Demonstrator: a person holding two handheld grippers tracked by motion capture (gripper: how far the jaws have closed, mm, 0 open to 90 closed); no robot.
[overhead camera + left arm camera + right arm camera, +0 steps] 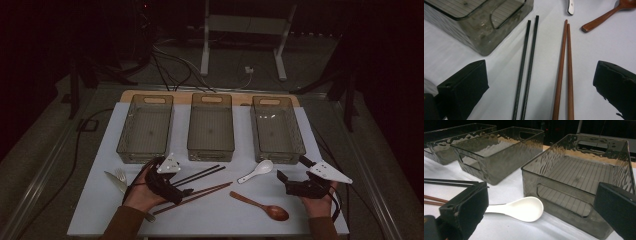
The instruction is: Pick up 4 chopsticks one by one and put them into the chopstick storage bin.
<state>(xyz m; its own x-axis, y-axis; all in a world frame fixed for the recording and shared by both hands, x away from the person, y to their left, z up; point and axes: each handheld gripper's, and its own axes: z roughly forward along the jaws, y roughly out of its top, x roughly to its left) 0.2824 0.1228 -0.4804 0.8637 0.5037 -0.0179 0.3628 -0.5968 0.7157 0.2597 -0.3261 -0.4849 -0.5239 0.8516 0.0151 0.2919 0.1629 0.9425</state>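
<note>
— Where were the chopsticks?

— Two pairs lay flat on the white desk (210, 215). The black chopsticks (526, 67) and the brown chopsticks (564, 72) ran side by side, apart, both between the jaws of the left tongs (539, 82), which were spread wide and gripped nothing.

— And the right tongs (541, 202)?

— Released too, hovering just before the white spoon (520, 208), which lay close against the right-hand bin (564, 202).

— What else was around?

— A wooden spoon (262, 205) lay near the desk's front edge; a fork (120, 174) and a knife (115, 181) lay at the left. Three smoky bins stood in a row behind — the middle bin (210, 127) between the outer two.
</note>
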